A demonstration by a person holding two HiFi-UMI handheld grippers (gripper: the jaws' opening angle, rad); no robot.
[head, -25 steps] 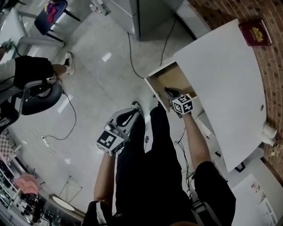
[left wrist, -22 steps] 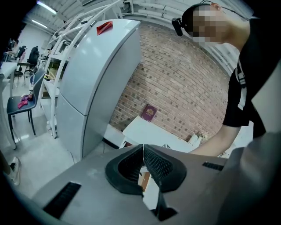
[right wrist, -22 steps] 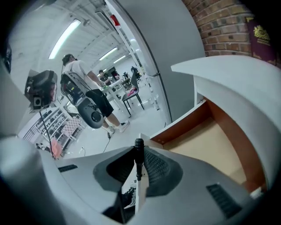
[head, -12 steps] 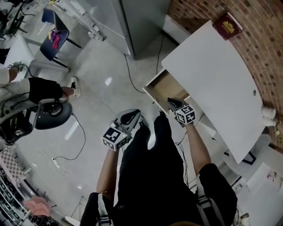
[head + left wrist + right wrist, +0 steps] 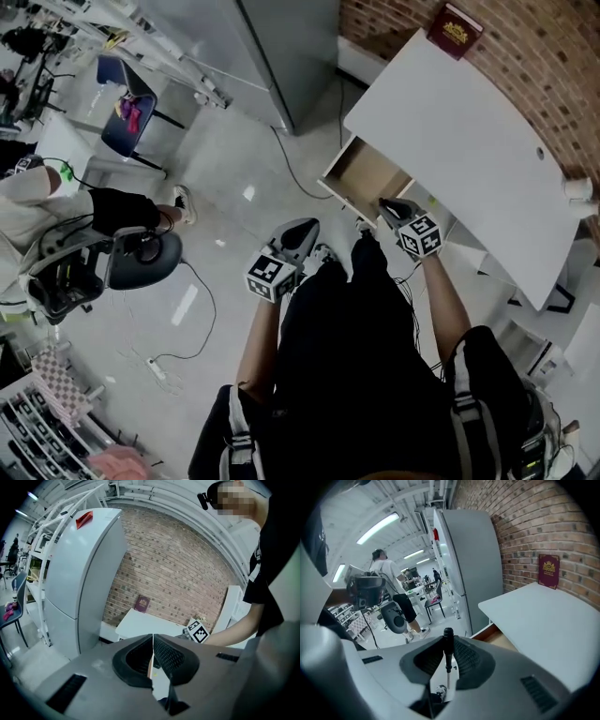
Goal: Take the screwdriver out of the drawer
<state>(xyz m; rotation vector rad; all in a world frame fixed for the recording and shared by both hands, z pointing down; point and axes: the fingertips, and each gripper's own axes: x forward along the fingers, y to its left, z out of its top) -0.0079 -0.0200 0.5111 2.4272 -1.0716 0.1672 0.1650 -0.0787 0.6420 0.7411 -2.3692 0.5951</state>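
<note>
Screwdriver (image 5: 448, 645) is clamped in right tool (image 5: 448, 665), clear of the open drawer (image 5: 361, 174), so removal looks done; left tool (image 5: 153, 654) pressed together, empty.

The head camera looks steeply down on the white desk (image 5: 459, 131), its open drawer (image 5: 366, 174) and floor (image 5: 234, 216). Both gripper cameras sit low, facing the brick wall (image 5: 178, 569), the right nearer; all share desk and maroon book (image 5: 455, 29).

The drawer (image 5: 370, 173) stands open, with its interior accessible from above. The table (image 5: 469, 141) edge covers its rear. The right gripper (image 5: 388, 206), clamped on the screwdriver (image 5: 448, 656), occupies the near right corner. The refrigerator (image 5: 281, 47) stands to the left, apart from the drawer. The person's legs (image 5: 356, 309) block the front approach.
</note>
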